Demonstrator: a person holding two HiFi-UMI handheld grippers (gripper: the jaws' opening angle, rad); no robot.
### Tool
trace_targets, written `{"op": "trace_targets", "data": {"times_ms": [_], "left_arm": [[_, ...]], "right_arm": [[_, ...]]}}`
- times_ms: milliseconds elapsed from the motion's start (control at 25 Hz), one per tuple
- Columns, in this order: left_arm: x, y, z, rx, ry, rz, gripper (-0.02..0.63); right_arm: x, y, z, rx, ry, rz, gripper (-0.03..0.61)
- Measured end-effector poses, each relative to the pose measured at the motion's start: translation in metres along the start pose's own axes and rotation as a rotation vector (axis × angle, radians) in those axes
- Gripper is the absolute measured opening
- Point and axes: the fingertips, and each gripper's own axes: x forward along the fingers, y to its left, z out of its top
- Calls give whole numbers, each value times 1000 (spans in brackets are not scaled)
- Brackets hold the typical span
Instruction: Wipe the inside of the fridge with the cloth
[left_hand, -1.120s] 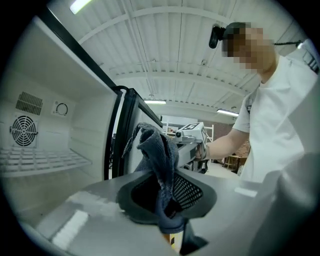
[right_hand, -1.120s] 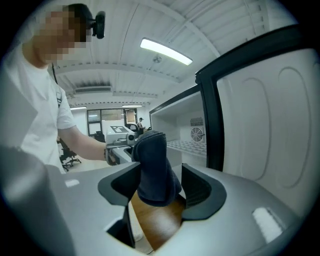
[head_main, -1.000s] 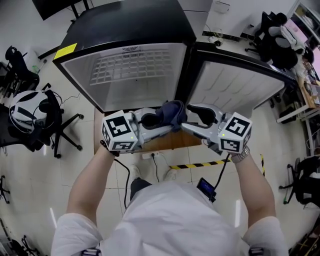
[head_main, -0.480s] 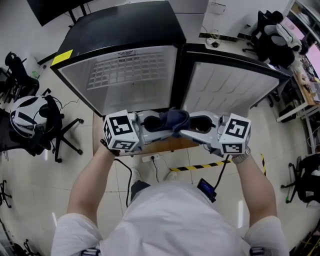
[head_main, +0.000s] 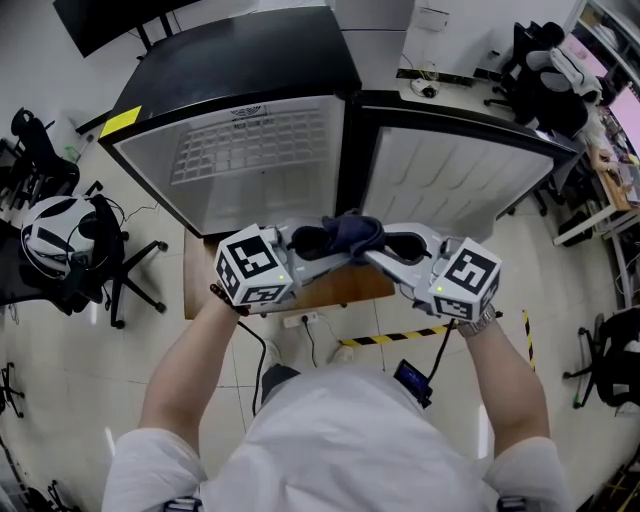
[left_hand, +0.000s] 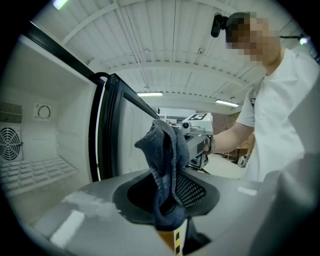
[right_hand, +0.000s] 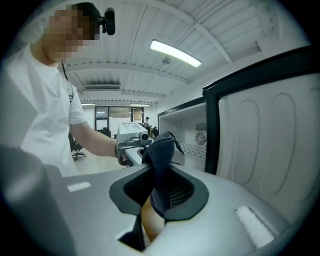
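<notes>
A dark blue cloth (head_main: 346, 234) bridges my two grippers, which face each other in front of the open fridge (head_main: 250, 160). My right gripper (head_main: 366, 248) has just closed its jaws, and they are shut on the cloth (right_hand: 161, 160). My left gripper (head_main: 332, 250) has just been opening. The cloth (left_hand: 167, 165) still hangs between its jaws, with a gap beside it. The fridge's white inside holds a wire shelf (left_hand: 35, 170) and a fan grille (left_hand: 9, 142). Its door (head_main: 465, 170) stands open to the right.
The fridge stands on a low wooden platform (head_main: 340, 288). Office chairs (head_main: 60, 235) crowd the floor at the left, and more chairs (head_main: 605, 365) are at the right. Yellow-black tape (head_main: 400, 328) and cables lie on the floor behind the grippers.
The right jaws, wide apart a second ago, have closed onto the cloth. The left gripper has shifted slightly right and its jaws have spread.
</notes>
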Motion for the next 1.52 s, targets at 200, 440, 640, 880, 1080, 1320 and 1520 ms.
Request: {"op": "trace_targets", "data": {"times_ms": [200,440,640,880,1080,1320,1520], "left_arm": [[2,25,3,-40,-60,150,197],[7,50,-15,-72,-63,354,207],[25,60,-39,-97,-8,481,207],[48,71,-55,-108,47,617,207],[64,78,-67,-125,96,688,207],[76,88,-85,-177,145,732,207],[80,94,-97,-218,172,758,188]], "right_arm": [[-17,-24,12,-38,-56,-154,57],[-38,-48,23,-57,-106,-299,57],[-45,-58,36,-103,-140,-390,57],[-38,-64,53,-143,-185,-474,57],[-30,-63,74,-159,-232,-509,57],[-21,-60,103,-218,-273,-522,57],[-15,-67,113,-229,-253,-587,57]]}}
